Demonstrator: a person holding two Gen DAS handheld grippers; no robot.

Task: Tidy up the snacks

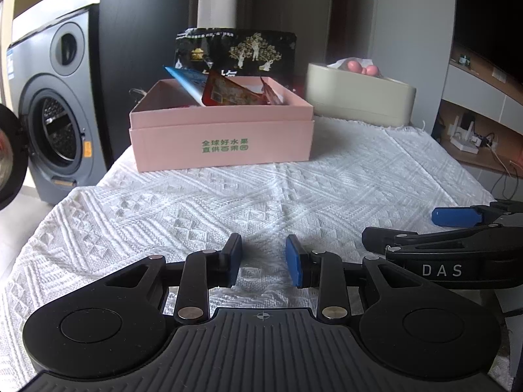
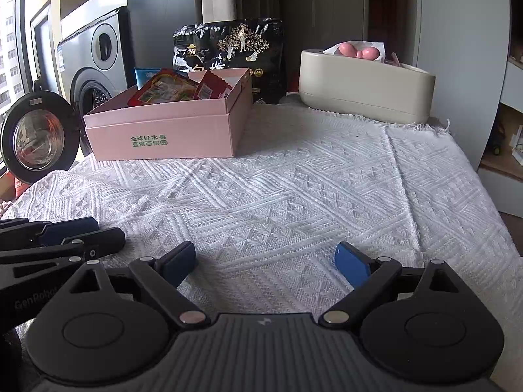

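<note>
Your left claw (image 1: 264, 263) stands part-spread and your right claw (image 2: 266, 263) wide, both empty over the white cloth (image 2: 294, 196); pink box (image 2: 163, 130) at its far-left corner, washing machine (image 1: 55, 104) beyond.

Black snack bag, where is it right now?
In both wrist views the black snack bag stands upright at the far edge of the table, directly behind the pink box, left of the beige container.
</note>
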